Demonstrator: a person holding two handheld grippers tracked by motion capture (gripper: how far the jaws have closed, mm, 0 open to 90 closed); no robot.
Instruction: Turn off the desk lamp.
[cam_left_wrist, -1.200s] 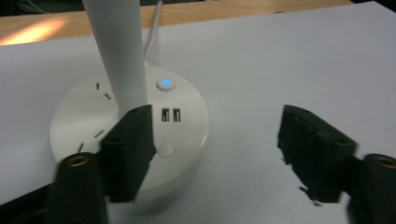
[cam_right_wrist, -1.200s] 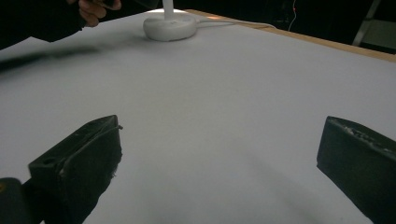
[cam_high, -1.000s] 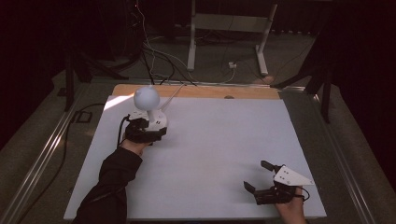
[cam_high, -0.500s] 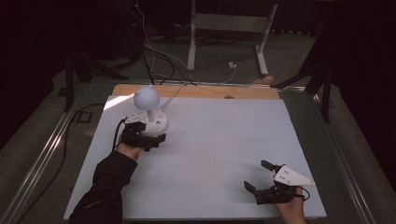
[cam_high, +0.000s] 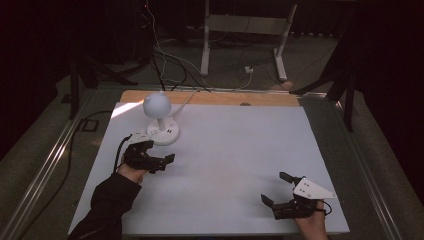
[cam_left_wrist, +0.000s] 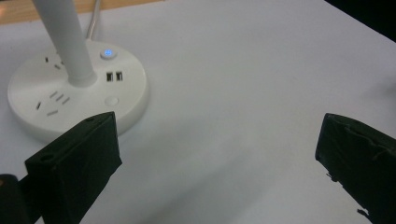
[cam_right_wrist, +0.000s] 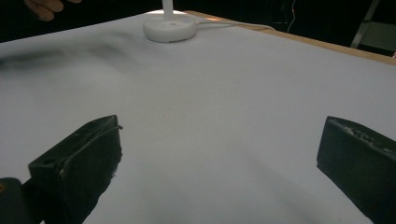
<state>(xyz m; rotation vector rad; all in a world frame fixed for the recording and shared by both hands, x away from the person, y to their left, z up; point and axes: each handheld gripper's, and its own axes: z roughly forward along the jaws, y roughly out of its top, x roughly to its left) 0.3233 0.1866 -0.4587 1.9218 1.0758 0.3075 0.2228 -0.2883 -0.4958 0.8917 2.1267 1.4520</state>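
Our left tool has just backed away from the lamp toward us, and its jaws have just been opening; they now stand wide with nothing between them. The lamp sits at the far left of the white tabletop, upright on its round base, which carries sockets and a small button glowing blue. In the left gripper view the base lies just beyond our left jaw, near but apart from it. A second ago the tool was right at the base, so we judge that the contact with the lamp is over and the button may already be pressed, though we cannot tell whether the globe is lit. Our right tool rests near the front right edge, jaws wide and empty, well apart from the lamp.
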